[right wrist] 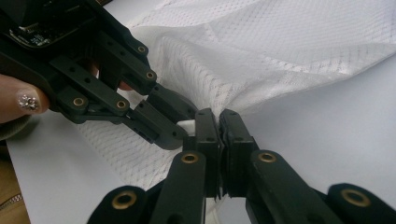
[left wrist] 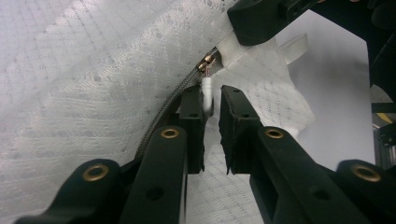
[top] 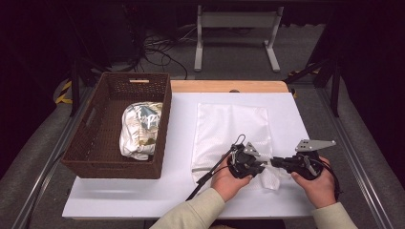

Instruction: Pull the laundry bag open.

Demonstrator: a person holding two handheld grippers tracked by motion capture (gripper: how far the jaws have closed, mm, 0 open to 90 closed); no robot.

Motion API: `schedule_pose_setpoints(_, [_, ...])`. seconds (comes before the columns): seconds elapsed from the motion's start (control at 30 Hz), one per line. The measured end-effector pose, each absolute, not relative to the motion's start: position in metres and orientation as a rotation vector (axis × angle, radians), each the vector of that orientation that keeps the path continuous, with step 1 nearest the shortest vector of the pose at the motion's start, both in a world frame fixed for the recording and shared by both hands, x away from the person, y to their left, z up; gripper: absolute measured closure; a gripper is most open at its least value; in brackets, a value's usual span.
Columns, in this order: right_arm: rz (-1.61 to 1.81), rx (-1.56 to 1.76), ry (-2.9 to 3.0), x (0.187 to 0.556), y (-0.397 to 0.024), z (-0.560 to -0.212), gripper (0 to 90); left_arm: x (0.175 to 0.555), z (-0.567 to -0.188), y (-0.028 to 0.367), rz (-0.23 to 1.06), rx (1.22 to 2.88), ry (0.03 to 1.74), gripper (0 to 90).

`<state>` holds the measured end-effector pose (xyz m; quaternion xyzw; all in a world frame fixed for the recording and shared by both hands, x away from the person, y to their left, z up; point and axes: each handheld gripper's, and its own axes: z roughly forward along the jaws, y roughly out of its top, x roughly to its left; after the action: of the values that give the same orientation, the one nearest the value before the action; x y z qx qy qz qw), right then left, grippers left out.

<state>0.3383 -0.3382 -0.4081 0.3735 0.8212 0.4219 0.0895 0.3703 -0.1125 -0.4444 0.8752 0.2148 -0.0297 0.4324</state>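
At the left of the high view I see one brown wicker basket (top: pixel 95 138) holding one bundled patterned cloth (top: pixel 140 130); centre-right lies one white mesh zip bag (top: pixel 224 124), flat on the white table (top: pixel 176 138). It looks light, soft and floppy, so I judge the zipper pull (left wrist: pixel 206 88) the surest hold. At lower centre my left gripper (left wrist: pixel 213 105) stands slightly parted around that pull; just right, my right gripper (right wrist: pixel 219 122) is clamped on the bag's bunched corner.

Black grippers (top: pixel 267 163) with brass-ringed screws, black cables, grey plate; beige sleeves (top: pixel 196 212)
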Motion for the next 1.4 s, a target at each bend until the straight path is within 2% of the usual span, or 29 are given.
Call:
schedule_pose_setpoints(0.07, [1.256,1.108,2.444,0.338,-0.338,-0.408,87.0,0.37,-0.444,-0.112,-0.088,2.18,0.552,84.8])
schedule_pose_setpoints(0.27, [1.247,1.104,2.455,0.338,-0.338,-0.409,87.0,0.369,-0.442,-0.113,-0.057,2.223,0.536,86.4])
schedule_pose_setpoints(1.03, [1.221,1.144,2.432,0.337,-0.346,-0.408,87.0,0.361,-0.426,-0.096,-0.056,2.303,0.498,86.8])
schedule_pose_setpoints(1.4, [1.207,1.158,2.434,0.336,-0.349,-0.409,87.0,0.357,-0.42,-0.074,-0.06,2.346,0.509,86.8])
